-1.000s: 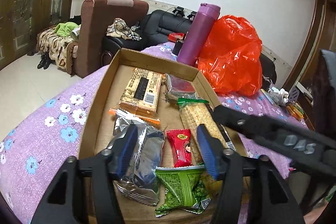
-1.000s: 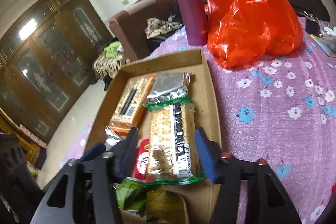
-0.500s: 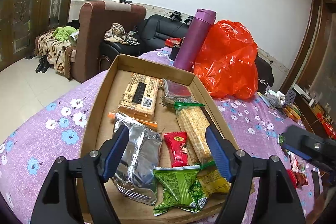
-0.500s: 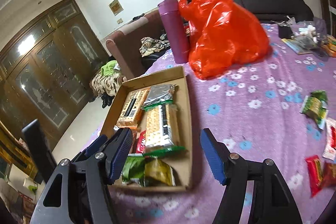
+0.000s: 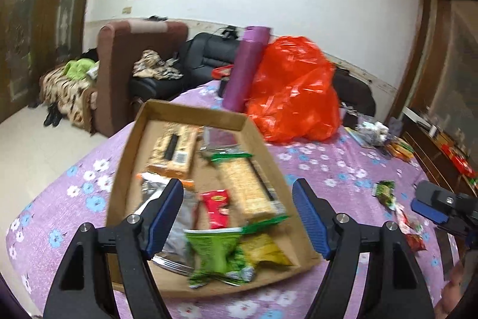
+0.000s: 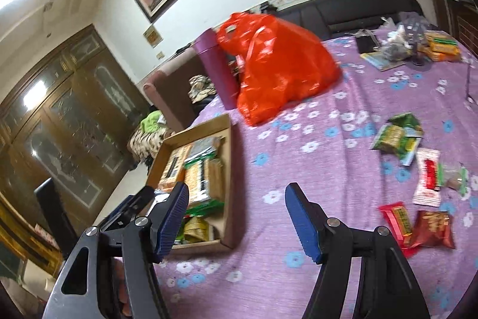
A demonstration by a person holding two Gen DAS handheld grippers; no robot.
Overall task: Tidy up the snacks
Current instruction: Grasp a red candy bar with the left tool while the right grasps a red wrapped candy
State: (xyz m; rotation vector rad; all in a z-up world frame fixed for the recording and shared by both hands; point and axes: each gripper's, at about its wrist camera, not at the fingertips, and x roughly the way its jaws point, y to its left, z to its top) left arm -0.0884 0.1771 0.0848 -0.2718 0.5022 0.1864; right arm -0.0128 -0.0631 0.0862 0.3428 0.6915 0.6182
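Note:
A shallow cardboard box [image 5: 191,112] lies on the purple flowered cloth. It holds an orange cracker pack [image 5: 174,151], a green-ended cracker pack [image 5: 245,187], a silver packet [image 5: 179,217], a small red packet [image 5: 216,208], and green [image 5: 218,253] and yellow [image 5: 263,250] packets. My left gripper [image 5: 237,190] hangs open over the box's near end, holding nothing. My right gripper [image 6: 236,190] is open and empty over bare cloth just right of the box [image 6: 227,169]. Loose snacks lie further right: green packets [image 6: 397,139], a white-and-red packet [image 6: 428,178] and red packets [image 6: 418,226].
A red plastic bag [image 5: 292,91] and a tall purple bottle [image 5: 245,71] stand behind the box. Small clutter [image 6: 418,47] sits at the cloth's far right corner. A brown armchair [image 5: 134,65] and a black sofa stand beyond the table edge.
The left gripper opened wider and drew back and up from the silver and red packets. The right gripper swung right, away from the cracker pack and out over the cloth.

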